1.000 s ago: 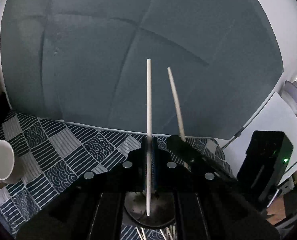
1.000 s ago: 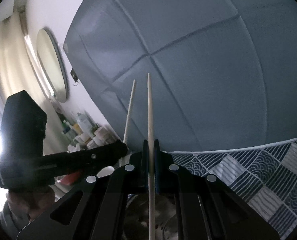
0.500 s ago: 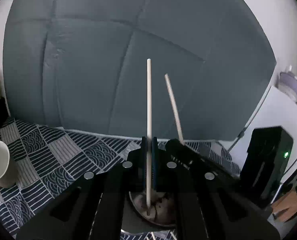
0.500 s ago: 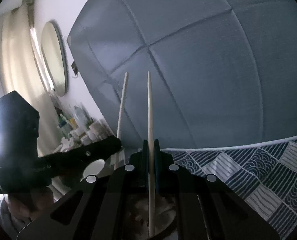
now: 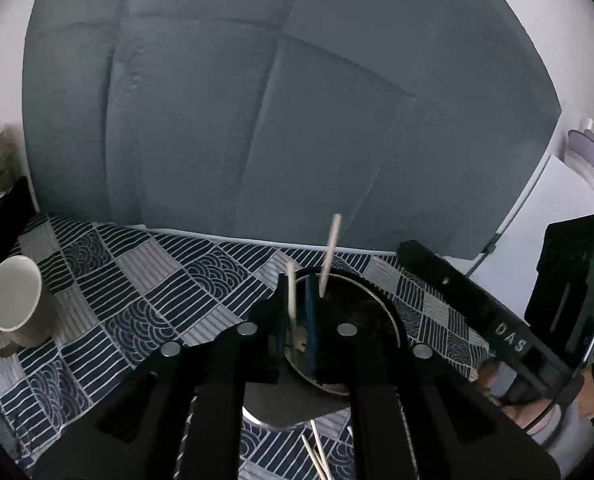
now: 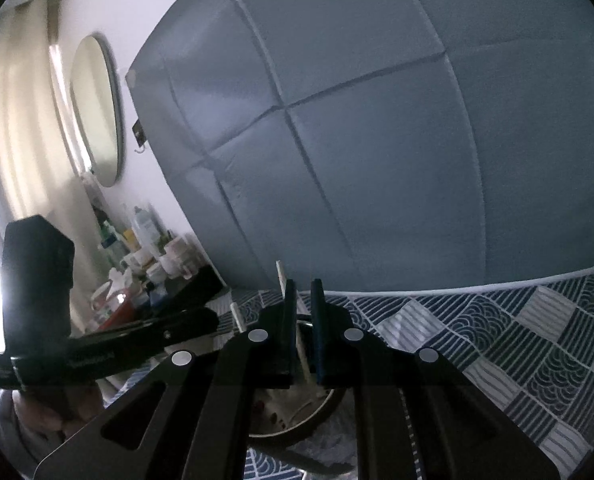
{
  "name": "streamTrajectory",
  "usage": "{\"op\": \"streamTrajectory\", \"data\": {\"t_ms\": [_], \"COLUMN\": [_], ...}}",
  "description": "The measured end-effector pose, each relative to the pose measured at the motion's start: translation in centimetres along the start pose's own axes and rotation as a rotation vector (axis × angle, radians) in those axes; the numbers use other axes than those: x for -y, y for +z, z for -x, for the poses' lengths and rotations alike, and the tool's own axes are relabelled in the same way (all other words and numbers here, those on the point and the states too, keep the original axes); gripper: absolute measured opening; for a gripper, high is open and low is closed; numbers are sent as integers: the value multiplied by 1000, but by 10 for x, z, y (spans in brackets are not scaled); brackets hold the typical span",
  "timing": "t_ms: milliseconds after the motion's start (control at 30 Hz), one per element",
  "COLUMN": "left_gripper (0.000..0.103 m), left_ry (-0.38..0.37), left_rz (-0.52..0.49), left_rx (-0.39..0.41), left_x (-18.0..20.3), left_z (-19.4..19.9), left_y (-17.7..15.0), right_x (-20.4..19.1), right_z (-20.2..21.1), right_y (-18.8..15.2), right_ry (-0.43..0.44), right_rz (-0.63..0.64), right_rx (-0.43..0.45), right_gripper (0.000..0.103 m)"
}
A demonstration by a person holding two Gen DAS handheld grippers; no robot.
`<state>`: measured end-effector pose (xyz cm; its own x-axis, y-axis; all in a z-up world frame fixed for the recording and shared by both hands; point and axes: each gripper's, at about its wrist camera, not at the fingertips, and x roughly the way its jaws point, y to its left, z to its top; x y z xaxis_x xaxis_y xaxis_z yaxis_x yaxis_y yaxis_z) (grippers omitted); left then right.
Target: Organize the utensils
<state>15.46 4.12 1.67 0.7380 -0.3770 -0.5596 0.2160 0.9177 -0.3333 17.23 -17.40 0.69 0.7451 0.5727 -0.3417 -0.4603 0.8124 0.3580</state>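
A round metal holder (image 5: 381, 304) stands on the patterned cloth under both grippers. My left gripper (image 5: 296, 285) is over it, jaws opening; a pale chopstick (image 5: 291, 292) stands loose in the gap against the left finger, its lower end down in the holder. A second chopstick (image 5: 331, 246) leans out of the holder just beyond. My right gripper (image 6: 303, 286) is opening too, with its chopstick (image 6: 281, 276) loose beside the left finger and running down into the holder (image 6: 321, 410). The other chopstick (image 6: 237, 316) shows to the left.
A white mug (image 5: 15, 304) lies on its side at the left of the blue patterned cloth (image 5: 137, 280). Several loose chopsticks (image 5: 317, 456) lie near the bottom edge. A grey padded headboard (image 5: 257, 120) stands behind. Bottles crowd a shelf (image 6: 145, 248) at the left.
Both grippers went from shut on upright chopsticks to slightly parted. Both chopsticks slid down into the holder, and both hands moved closer over it.
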Motion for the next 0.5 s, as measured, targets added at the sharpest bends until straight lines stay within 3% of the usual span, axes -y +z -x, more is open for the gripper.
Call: {"op": "streamTrajectory", "data": {"t_ms": [100,200,333,467,500], "left_gripper": [19,29,35,41,46], "left_ry": [3,21,21,26,28], "left_rz": [18,28,31,34,36], "left_rx": [-8,-4,-20,-30,-38], "left_x": [-3,-3,-2,0,1], "left_z": [9,17,23,28,29], "left_y": [1,2,-2,-7,-10], "right_x": [-4,-6,-5,-6,-5], "right_z": [7,15,26,38,41], "right_y": [5,10,13,14,13], "right_ry": [-20,-44,-66,-98,-107], "right_rz": [5,1,-1,12,13], "right_rx": [-5,-10,-10,-15,-18], "right_gripper": [10,27,32,46,50]}}
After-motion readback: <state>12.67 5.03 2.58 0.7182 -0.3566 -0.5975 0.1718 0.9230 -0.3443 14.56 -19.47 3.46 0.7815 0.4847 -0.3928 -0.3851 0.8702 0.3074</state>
